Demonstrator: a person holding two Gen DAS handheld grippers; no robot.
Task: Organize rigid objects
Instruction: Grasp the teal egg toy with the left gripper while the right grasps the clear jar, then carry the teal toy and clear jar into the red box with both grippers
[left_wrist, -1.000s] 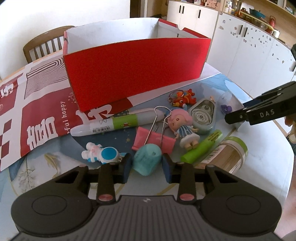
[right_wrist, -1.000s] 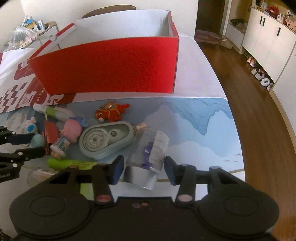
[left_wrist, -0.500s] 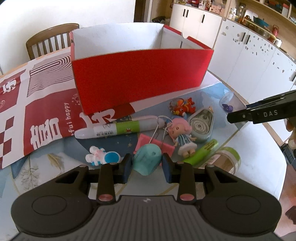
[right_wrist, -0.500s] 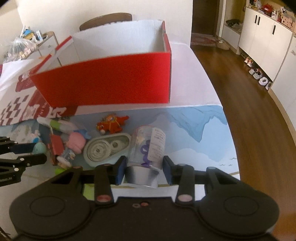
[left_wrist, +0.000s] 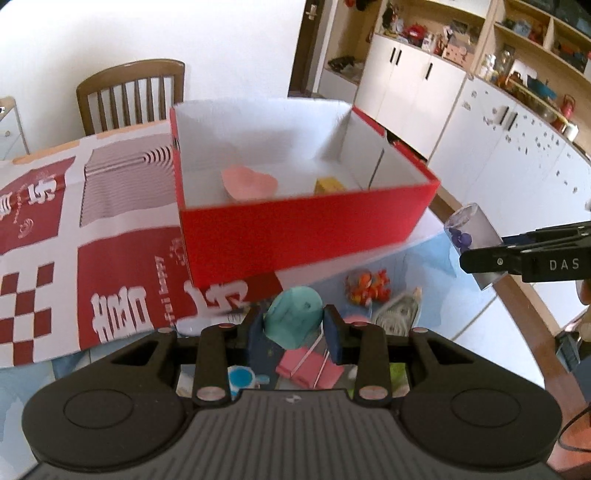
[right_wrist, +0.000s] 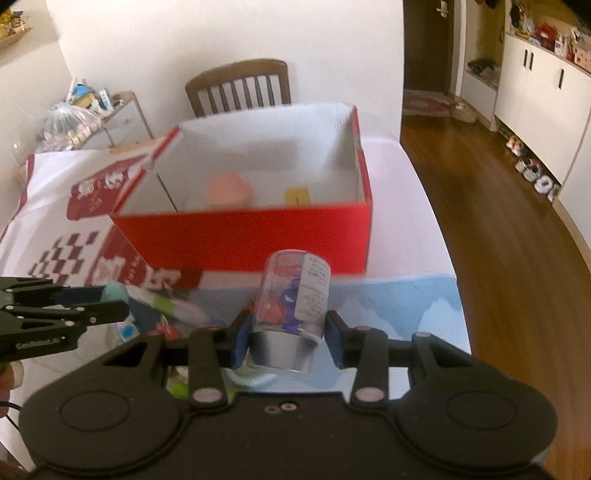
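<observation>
My left gripper (left_wrist: 293, 332) is shut on a teal dome-shaped toy (left_wrist: 293, 317) and holds it above the table, short of the red box (left_wrist: 303, 229). My right gripper (right_wrist: 286, 338) is shut on a clear plastic jar (right_wrist: 293, 295) with a silver base and a purple figure inside, also lifted, in front of the red box (right_wrist: 251, 236). The box is open, white inside, and holds a pink object (left_wrist: 249, 181) and a yellow object (left_wrist: 328, 184). The jar also shows in the left wrist view (left_wrist: 471, 229).
On the table lie an orange fish toy (left_wrist: 365, 286), a correction tape dispenser (left_wrist: 400, 315), a pink binder clip (left_wrist: 308, 365) and a blue-white astronaut figure (left_wrist: 242, 378). A red-and-white paper (left_wrist: 55, 229) covers the left. A wooden chair (right_wrist: 238, 86) stands behind the box.
Both grippers have risen from the table with their objects and moved toward the box. The box's inside is now in view.
</observation>
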